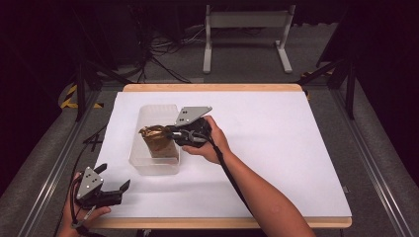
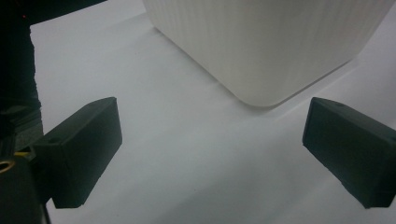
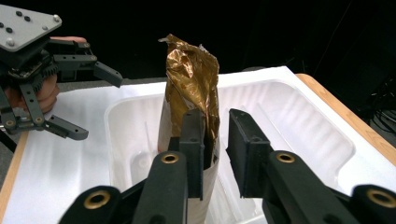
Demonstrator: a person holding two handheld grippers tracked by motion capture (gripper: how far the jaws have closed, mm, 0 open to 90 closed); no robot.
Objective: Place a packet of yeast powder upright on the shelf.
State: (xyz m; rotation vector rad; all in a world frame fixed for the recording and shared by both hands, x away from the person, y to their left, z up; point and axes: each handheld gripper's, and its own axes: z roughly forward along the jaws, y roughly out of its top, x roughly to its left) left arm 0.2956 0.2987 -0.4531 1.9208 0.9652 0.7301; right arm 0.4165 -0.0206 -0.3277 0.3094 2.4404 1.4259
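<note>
The right hand-held gripper [image 3: 215,154] sits at the open top of the translucent plastic tub [image 1: 148,165], its jaws parted a little around the upper part of the gold foil packet [image 3: 194,86]. In the right gripper view one jaw lies against the packet's pale wrapper while the other stands off with a gap showing, so the grip reads as released, the packet between the jaws but not pinched. The packet stands upright inside the tub, crumpled gold top poking above the rim, toward the tub's near end.

On the high view the tub lies at about nine o'clock from the middle of the white-covered bench [image 1: 276,148], and the right hand-held gripper [image 1: 174,132] reaches it from the three o'clock side.

The left hand-held gripper [image 1: 118,190] rests near the bench's front edge, at about seven o'clock from the tub, jaws spread wide with nothing between them; the left gripper view shows bare white sheet and the tub's corner beyond its jaws.

As a judgement, the placing looks essentially done: the packet is in the tub and let go. What remains is drawing the right hand-held gripper up and clear without tipping the packet.
</note>
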